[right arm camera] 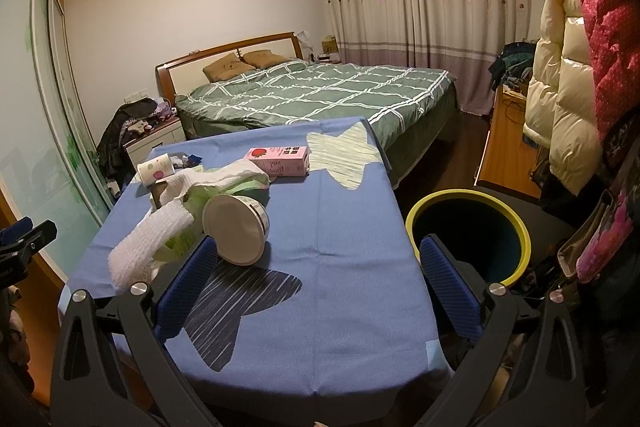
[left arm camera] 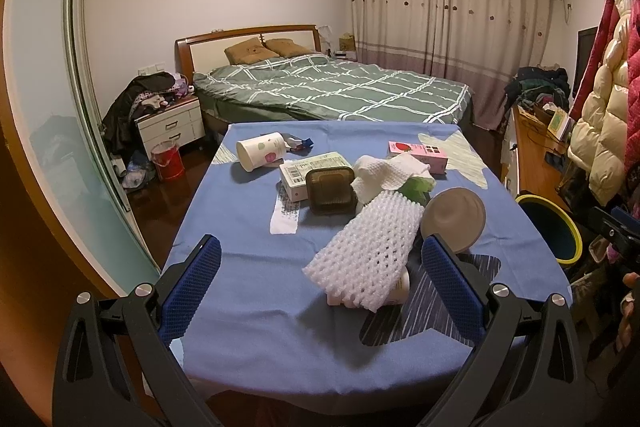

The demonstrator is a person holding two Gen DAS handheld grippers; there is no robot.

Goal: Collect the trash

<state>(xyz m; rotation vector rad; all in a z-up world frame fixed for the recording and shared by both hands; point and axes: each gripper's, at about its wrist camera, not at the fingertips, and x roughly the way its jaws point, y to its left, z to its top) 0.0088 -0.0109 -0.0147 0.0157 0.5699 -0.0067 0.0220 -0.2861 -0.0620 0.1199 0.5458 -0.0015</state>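
Observation:
Trash lies on a table with a blue cloth (left arm camera: pixel 248 291): a white foam net sleeve (left arm camera: pixel 368 255), a tipped white round tub (left arm camera: pixel 454 217), a dark square container (left arm camera: pixel 331 190), a white label box (left arm camera: pixel 310 169), a crumpled white towel (left arm camera: pixel 386 173), a pink strawberry carton (left arm camera: pixel 418 151) and a tipped paper cup (left arm camera: pixel 261 151). My left gripper (left arm camera: pixel 320 267) is open and empty, low over the near table edge before the foam sleeve. My right gripper (right arm camera: pixel 318 265) is open and empty; the tub (right arm camera: pixel 236 229) lies by its left finger. A yellow-rimmed bin (right arm camera: pixel 470 235) stands right of the table.
A bed with a green plaid cover (left arm camera: pixel 340 87) stands behind the table. A nightstand (left arm camera: pixel 170 125) with clothes and a red bucket (left arm camera: pixel 167 159) are at the left. Coats (right arm camera: pixel 576 67) hang at the right, above a wooden desk (right arm camera: pixel 508 151). A glass wardrobe door (left arm camera: pixel 52 107) runs along the left.

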